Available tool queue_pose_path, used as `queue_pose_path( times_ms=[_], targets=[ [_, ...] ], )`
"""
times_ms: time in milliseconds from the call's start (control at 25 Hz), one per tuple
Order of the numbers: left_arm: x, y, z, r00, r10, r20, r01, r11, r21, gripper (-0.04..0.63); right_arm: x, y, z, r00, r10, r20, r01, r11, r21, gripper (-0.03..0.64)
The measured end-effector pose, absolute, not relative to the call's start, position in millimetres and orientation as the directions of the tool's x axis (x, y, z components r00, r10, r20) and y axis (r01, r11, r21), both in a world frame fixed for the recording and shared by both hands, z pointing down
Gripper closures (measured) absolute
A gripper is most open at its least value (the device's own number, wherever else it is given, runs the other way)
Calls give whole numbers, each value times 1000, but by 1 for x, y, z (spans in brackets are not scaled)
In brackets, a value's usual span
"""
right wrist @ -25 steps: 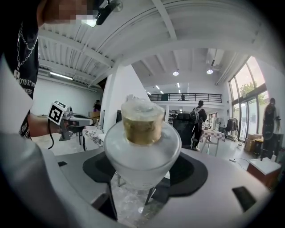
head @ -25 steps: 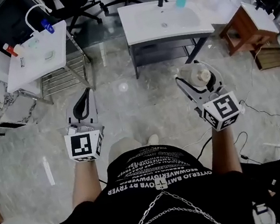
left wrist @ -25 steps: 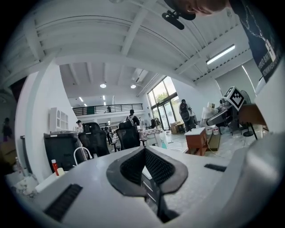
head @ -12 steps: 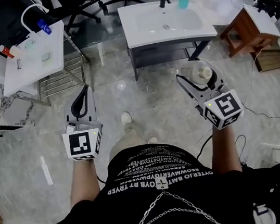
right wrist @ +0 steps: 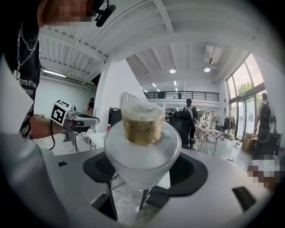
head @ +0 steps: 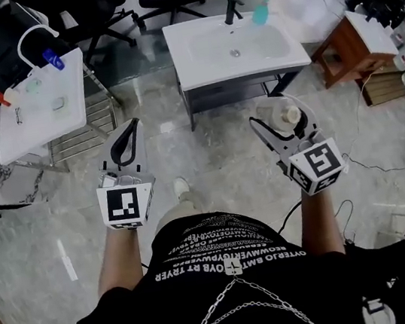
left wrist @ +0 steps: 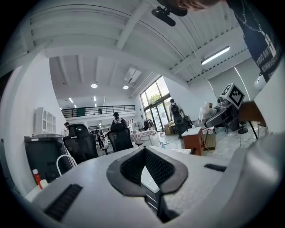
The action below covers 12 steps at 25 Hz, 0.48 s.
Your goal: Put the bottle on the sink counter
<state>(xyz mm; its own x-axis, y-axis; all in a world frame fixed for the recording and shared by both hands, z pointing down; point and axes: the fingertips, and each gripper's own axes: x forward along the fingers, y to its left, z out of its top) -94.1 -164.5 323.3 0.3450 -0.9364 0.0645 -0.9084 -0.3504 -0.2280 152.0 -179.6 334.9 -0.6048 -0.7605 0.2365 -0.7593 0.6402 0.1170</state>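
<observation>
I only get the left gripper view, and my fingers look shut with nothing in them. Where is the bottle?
Observer: The right gripper has it. Its fingers are shut on the frosted body of the bottle.
Operator: Is its top on?
Observer: Yes, a clear cap sits over a gold-coloured neck.
Operator: Are we at the sink?
Observer: Not yet. In the head view the sink counter stands ahead, with floor between it and the bottle.
</observation>
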Motion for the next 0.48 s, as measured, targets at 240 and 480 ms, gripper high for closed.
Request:
queue_pose_path(
  times_ms=[240, 480],
  targets=[
    [-109, -214, 330, 359, -929, 86, -901, -369, -226, 590, 135, -222, 335, -599, -763, 241, -763, 636, 118, 287],
    [-119, -259, 322, 393, -917, 67, -887, -397, -237, 589, 112, -256, 334, -601, -760, 247, -758, 640, 123, 287]
  ],
)
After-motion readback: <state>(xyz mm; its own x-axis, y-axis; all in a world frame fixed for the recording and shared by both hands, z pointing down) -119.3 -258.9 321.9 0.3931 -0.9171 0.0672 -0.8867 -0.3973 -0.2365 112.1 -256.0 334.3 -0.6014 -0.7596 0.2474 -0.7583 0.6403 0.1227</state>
